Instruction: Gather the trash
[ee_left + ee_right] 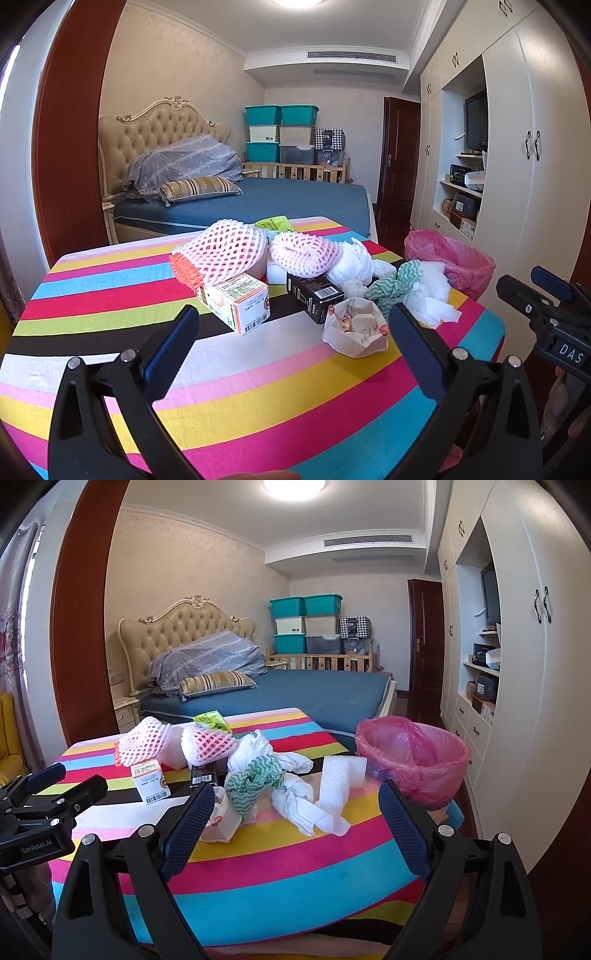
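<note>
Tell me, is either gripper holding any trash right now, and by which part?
Nothing is held. The left gripper and right gripper are both open above the striped tablecloth, short of the trash pile.

This place is a bedroom in a home. A bed (258,201) with a tufted beige headboard (159,127), a blue cover and a striped pillow (199,188) stands at the wall. Plastic storage boxes (282,133) are stacked in the far corner. White built-in wardrobes (517,147) with a television (476,122) fill the right wall, beside a dark wooden door (399,162).
</note>
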{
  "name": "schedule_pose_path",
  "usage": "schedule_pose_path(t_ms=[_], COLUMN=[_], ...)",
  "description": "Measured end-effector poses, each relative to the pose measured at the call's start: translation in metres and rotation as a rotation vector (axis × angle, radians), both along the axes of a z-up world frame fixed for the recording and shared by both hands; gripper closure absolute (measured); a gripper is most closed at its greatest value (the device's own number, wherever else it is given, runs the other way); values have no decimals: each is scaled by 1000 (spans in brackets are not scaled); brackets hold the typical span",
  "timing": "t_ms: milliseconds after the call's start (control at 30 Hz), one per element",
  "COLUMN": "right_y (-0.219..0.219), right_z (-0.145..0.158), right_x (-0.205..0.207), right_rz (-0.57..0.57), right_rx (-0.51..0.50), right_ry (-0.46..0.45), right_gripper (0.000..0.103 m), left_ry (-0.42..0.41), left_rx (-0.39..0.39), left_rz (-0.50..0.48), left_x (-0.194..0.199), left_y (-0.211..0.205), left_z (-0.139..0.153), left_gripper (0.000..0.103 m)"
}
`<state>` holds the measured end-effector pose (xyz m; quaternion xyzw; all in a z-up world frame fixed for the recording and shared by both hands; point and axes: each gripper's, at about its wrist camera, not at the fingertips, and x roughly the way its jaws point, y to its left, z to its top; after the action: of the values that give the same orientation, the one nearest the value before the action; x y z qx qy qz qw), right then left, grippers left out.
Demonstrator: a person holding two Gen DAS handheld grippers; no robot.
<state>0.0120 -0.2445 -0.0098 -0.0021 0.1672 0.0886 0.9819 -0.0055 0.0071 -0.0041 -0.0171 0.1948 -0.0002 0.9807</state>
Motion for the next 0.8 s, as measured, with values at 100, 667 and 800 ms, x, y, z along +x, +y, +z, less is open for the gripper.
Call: schedule_pose_path(t_ms=[100, 667, 800], right_y=[1, -1, 0], right_z=[0, -2, -2], right_x=[0, 1, 1], right_rz=[1, 7, 8], right_rx=[3, 17, 19], right_ry=[2, 11, 15], right_gripper=[18, 18, 18], left_ry=[0, 5, 4], left_rx=[-1, -1, -2], left_rz=[-1, 0, 0], left_x=[0, -3, -2], left_y=[1, -2, -2], left_z=[-1, -4, -4], left_gripper=[4, 4, 4])
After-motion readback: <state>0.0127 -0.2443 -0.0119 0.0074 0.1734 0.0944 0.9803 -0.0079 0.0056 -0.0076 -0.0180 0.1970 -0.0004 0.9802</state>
